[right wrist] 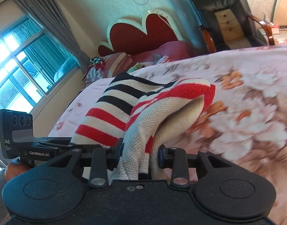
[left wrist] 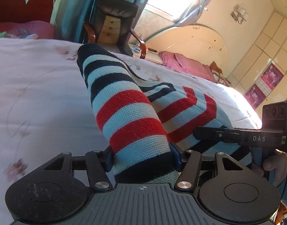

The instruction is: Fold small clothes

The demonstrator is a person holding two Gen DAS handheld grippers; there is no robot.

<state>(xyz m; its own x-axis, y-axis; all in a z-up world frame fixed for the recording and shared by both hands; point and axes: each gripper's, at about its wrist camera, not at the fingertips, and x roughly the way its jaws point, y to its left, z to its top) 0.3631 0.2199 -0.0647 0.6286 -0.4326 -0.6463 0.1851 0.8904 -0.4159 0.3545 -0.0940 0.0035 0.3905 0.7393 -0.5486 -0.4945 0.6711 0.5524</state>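
Striped sweater [left wrist: 128, 112], one, lies over the floral bedspread [left wrist: 40, 93], pinched by both left gripper [left wrist: 142, 157] and right gripper [right wrist: 140, 155]; labels read "DAS", "GenRobot.AI".

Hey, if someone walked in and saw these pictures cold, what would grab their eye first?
First, the knitted garment with red, navy and pale stripes, bunched up in the middle foreground and clamped in both the left gripper and the right gripper. Under it spreads the pale pink floral bedspread. Behind the bed, the red heart-shaped headboard with a cream rim stands against the wall.
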